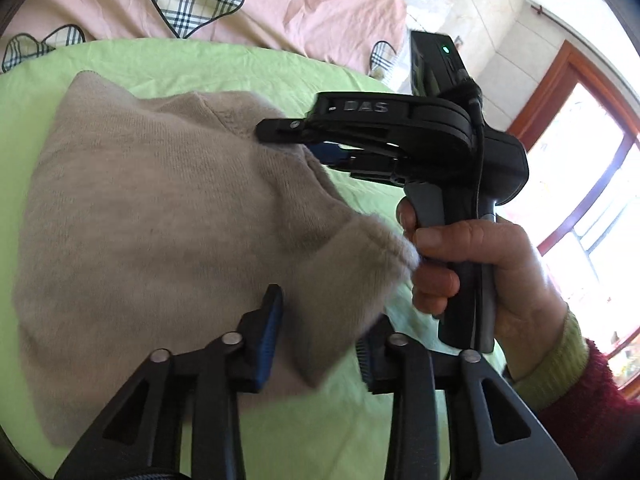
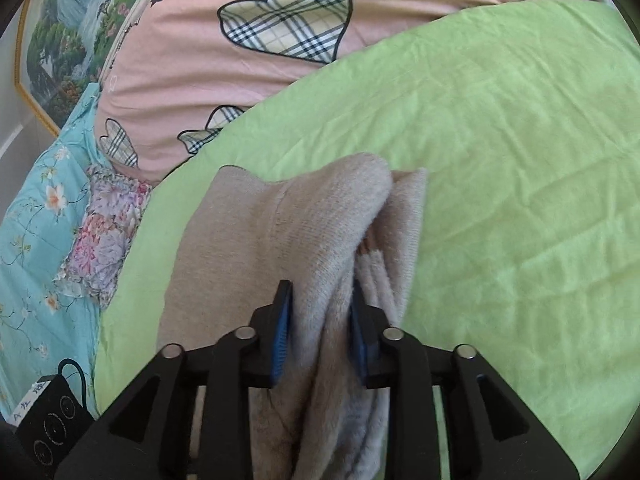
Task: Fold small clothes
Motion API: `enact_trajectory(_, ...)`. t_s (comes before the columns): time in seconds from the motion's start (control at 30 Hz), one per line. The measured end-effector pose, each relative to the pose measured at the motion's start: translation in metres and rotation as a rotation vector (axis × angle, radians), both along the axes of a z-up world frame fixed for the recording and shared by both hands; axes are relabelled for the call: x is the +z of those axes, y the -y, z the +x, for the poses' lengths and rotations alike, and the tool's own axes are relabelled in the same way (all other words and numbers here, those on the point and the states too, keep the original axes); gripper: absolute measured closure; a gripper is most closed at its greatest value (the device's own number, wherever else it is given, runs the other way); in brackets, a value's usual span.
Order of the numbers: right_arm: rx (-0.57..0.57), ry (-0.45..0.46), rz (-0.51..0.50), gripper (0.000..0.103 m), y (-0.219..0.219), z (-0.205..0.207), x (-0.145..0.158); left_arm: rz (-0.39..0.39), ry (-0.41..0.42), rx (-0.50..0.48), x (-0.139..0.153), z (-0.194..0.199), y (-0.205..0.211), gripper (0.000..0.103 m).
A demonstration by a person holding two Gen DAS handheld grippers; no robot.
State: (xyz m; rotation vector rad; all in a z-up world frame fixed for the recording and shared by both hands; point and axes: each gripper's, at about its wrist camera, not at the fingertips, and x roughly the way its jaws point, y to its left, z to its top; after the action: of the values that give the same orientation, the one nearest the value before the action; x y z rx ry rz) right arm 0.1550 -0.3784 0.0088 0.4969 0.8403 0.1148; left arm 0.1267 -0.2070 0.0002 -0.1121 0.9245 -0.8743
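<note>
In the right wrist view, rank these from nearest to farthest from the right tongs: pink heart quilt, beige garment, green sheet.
1. beige garment, clamped in the right tongs.
2. green sheet, underneath and right.
3. pink heart quilt, beyond, top.

Bed with green sheet [image 2: 500, 152] filling frame center-right, beige knit garment [image 1: 152, 208] lying on it at left, pink heart-print quilt [image 2: 192, 52] along the top edge.

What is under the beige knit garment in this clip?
The beige knit garment lies on a green sheet, which shows around it. Both tongs, left and right, grip its edges. Anything beneath the fabric itself is covered.
</note>
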Motion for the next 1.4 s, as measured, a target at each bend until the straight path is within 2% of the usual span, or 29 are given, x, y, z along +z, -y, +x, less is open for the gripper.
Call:
enact_trajectory(0.03,-0.01,0.006,0.002,0.057,0.0,-0.008,0.004,-0.007,0.0,-0.005,0.003,-0.004,-0.006,0.064)
enact_trajectory(0.1,-0.027,0.016,-0.007,0.03,-0.002,-0.021,0.01,-0.017,0.005,-0.003,0.011,-0.011,-0.022,0.055)
enact_trajectory(0.17,-0.035,0.025,-0.012,0.021,-0.005,-0.033,0.012,-0.022,0.026,0.022,0.019,-0.016,-0.041,0.046)
enact_trajectory(0.33,-0.031,-0.016,0.019,0.018,-0.011,-0.054,0.003,0.003,0.053,0.128,0.026,-0.006,-0.09,0.031)
enact_trajectory(0.47,-0.03,-0.03,0.025,0.017,-0.013,-0.06,-0.005,0.017,-0.005,0.224,0.012,0.028,-0.119,0.029)
enact_trajectory(0.8,-0.013,-0.046,0.102,0.017,-0.008,-0.042,-0.019,-0.022,-0.185,0.222,-0.033,0.101,-0.118,0.027)
enact_trajectory(0.9,-0.023,-0.043,0.12,0.017,-0.004,-0.031,-0.024,-0.065,-0.237,0.222,-0.044,0.124,-0.11,0.025)
enact_trajectory(0.93,-0.021,-0.047,0.124,0.017,-0.003,-0.027,-0.025,-0.083,-0.244,0.218,-0.047,0.13,-0.107,0.027)
enact_trajectory(1.03,-0.002,-0.064,0.149,0.023,-0.004,-0.014,-0.033,-0.098,-0.248,0.196,-0.051,0.144,-0.097,0.047)
enact_trajectory(1.07,0.01,-0.069,0.168,0.04,-0.006,-0.011,-0.035,-0.091,-0.238,0.194,-0.051,0.146,-0.094,0.055)
enact_trajectory(1.1,0.024,-0.076,0.201,0.048,-0.007,-0.008,-0.038,-0.083,-0.224,0.196,-0.049,0.144,-0.095,0.058)
enact_trajectory(1.17,0.028,-0.068,0.208,0.058,-0.012,-0.008,-0.035,-0.068,-0.185,0.194,-0.042,0.138,-0.096,0.065)
enact_trajectory(1.27,0.038,-0.021,0.175,0.065,-0.028,-0.016,-0.018,-0.053,-0.133,0.211,-0.023,0.117,-0.11,0.067)
enact_trajectory(1.4,0.101,0.033,0.166,0.065,-0.065,-0.025,-0.002,-0.066,-0.094,0.249,-0.001,0.086,-0.153,0.067)
